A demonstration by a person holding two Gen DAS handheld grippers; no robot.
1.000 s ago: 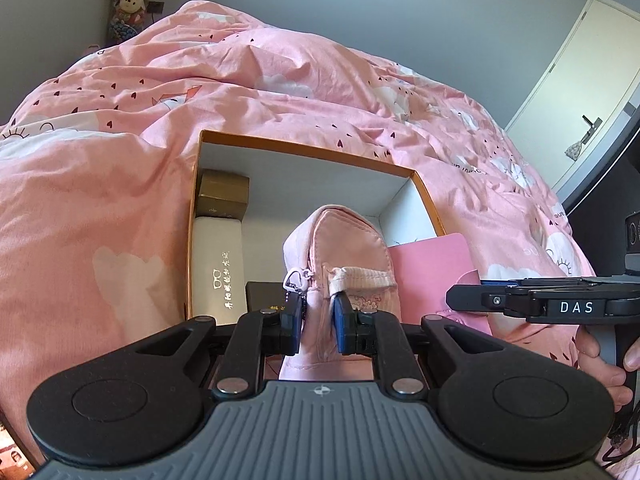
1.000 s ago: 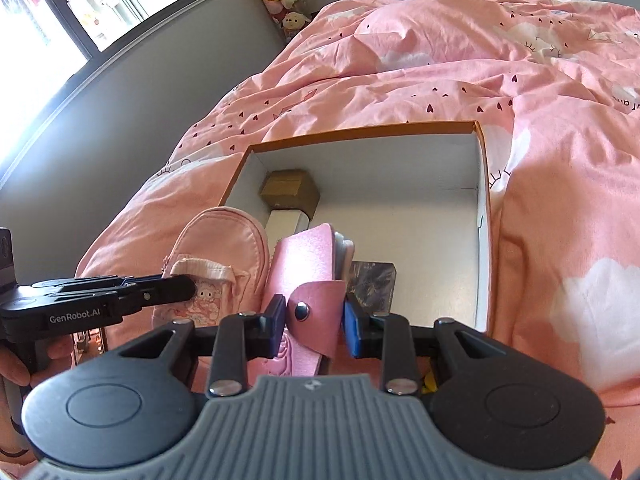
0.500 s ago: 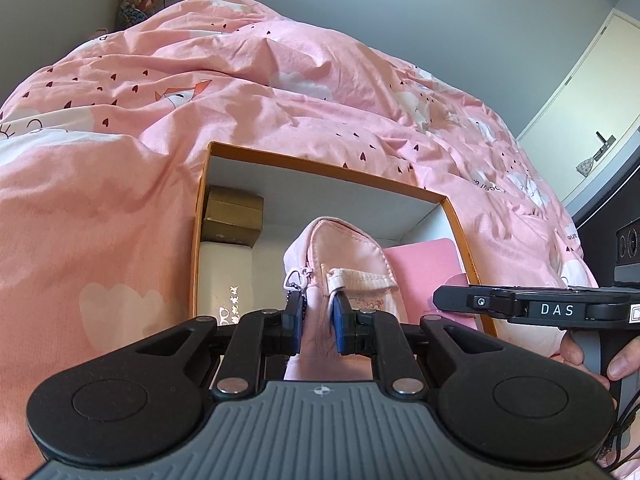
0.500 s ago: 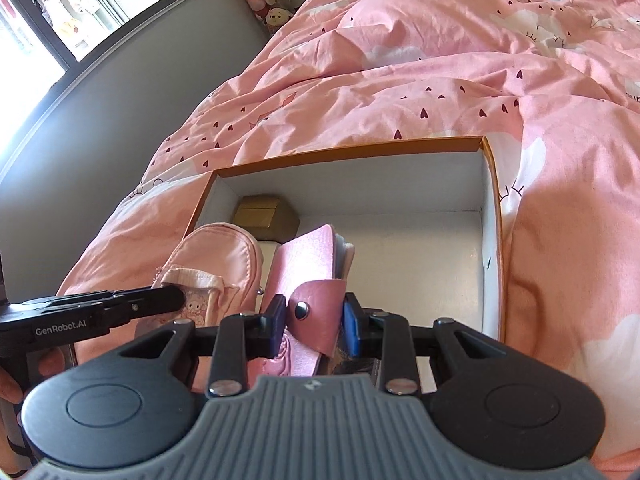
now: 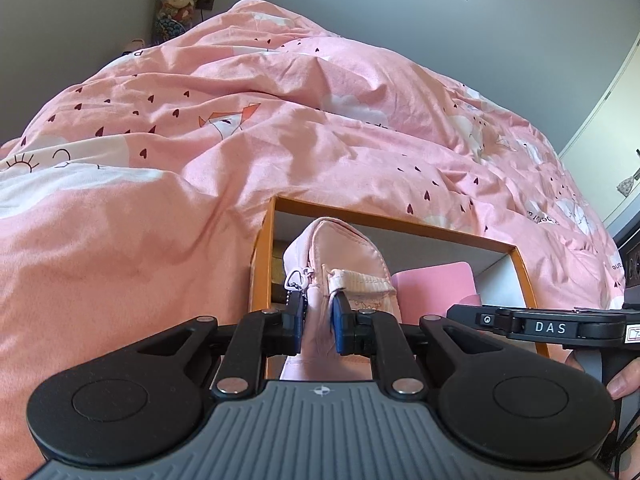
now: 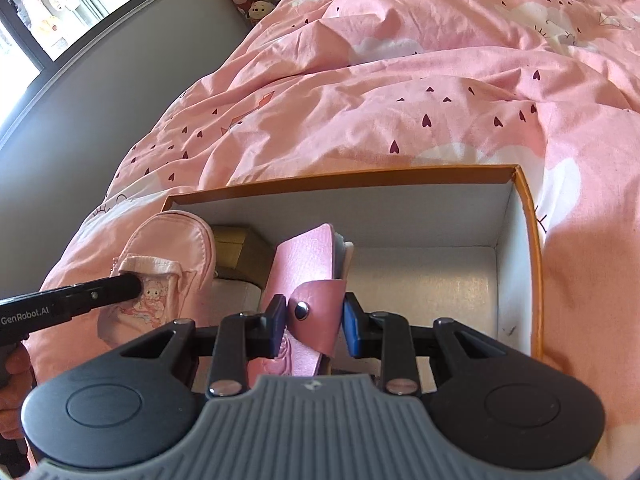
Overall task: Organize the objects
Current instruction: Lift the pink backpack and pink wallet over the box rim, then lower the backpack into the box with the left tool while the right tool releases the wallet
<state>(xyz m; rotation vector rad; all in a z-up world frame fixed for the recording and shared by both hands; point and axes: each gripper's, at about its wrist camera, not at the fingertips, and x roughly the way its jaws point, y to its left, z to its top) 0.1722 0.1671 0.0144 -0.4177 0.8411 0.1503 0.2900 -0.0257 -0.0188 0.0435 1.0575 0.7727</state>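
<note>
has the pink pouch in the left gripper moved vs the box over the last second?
Yes. The pink pouch, clamped in the left gripper, now overlaps the orange box's far rim in the left wrist view; earlier its top sat well below that rim.

L gripper (image 5: 318, 320) level, pointing fwd, blue pads (image 5: 340, 322) pinched tight on the pink pouch (image 5: 340, 256). R gripper (image 6: 314, 326) alongside, jaws clamped on the pink snap wallet (image 6: 310, 276), tilted slightly. Person's R hand (image 5: 622, 376) wraps its handle; L hand (image 6: 10, 376) grips the other at frame edge.
</note>
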